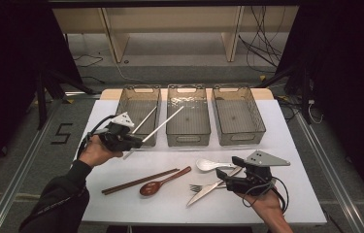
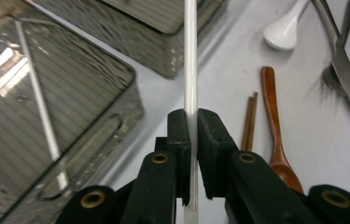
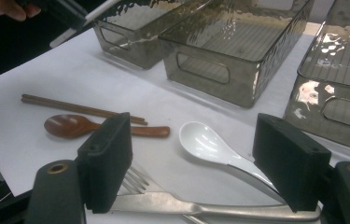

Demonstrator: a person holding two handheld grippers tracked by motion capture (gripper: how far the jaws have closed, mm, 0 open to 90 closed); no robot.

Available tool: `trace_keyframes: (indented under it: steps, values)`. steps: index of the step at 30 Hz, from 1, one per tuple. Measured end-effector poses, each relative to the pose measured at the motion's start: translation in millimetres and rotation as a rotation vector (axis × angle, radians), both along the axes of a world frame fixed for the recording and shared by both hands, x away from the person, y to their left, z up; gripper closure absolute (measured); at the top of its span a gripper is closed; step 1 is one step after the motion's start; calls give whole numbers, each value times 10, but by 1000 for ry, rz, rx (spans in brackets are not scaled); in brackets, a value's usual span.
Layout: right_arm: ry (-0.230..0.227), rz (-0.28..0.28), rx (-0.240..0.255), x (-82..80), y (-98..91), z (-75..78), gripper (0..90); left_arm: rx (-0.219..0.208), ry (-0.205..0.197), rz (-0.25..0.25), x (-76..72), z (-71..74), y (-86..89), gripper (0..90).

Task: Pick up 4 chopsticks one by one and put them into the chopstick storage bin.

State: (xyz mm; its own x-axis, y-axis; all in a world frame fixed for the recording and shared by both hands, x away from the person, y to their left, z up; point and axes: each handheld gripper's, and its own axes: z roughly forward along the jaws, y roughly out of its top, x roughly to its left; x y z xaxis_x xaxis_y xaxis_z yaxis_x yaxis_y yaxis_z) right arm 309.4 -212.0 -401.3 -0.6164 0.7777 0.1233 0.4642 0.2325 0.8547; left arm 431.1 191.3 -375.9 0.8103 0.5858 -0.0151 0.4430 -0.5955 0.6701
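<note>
Squarely between the jaws: white chopstick (image 2: 190,60).

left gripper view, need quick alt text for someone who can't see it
The left gripper has its black fingers shut on a white chopstick that runs straight up the picture. A smoky clear bin with another white chopstick inside sits left; brown chopsticks, a wooden spoon, white spoon, knife and fork lie right.
</note>
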Motion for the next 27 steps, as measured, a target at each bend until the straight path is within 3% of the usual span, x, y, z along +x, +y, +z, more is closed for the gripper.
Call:
trace_keyframes:
  steps: [9,14,22,27]
  values:
    - [3,0,0,4,3,-4,293,-46,-33,95,132,128,209,834]
    - [2,-3,5,10,-4,-5,293,-60,-57,133,201,181,236,834]
    - [1,-2,5,4,-7,-2,293,-85,-51,199,369,126,273,834]
    - [2,-2,6,9,-7,-3,293,-87,-78,242,497,115,321,834]
